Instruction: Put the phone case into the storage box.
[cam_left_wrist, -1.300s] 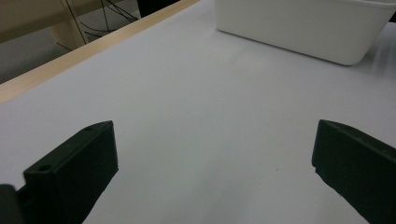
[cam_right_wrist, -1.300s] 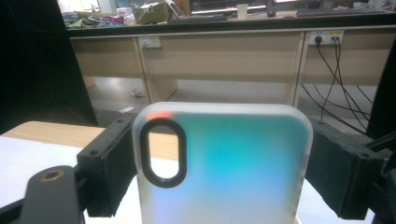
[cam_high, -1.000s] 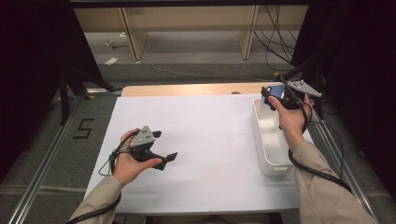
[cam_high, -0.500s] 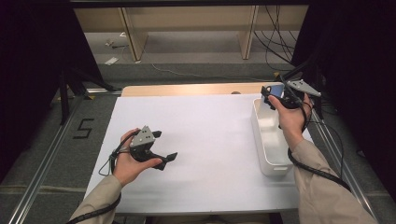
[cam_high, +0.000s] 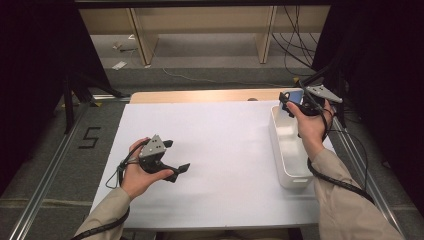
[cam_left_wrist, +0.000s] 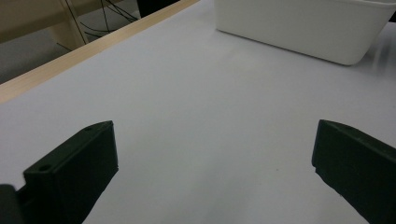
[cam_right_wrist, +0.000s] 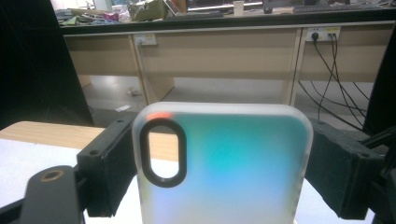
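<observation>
A translucent phone case (cam_right_wrist: 224, 163) with a blue-green sheen and a black oval camera cutout stands upright between the jaws of my right gripper (cam_right_wrist: 219, 172), which is shut on its two sides. In the high view the right gripper (cam_high: 296, 102) holds the phone case (cam_high: 295, 96) above the far end of the white bin (cam_high: 290, 150). My left gripper (cam_high: 176, 156) rests low over the white table (cam_high: 220, 150) at the left, open with nothing between its fingers (cam_left_wrist: 74, 168).
The long white bin (cam_left_wrist: 303, 25) sits along the table's right edge. A wooden strip (cam_high: 200, 96) borders the table's far side. Beyond it stand a wooden bench and cables on the floor (cam_right_wrist: 327, 60). Black curtains flank both sides.
</observation>
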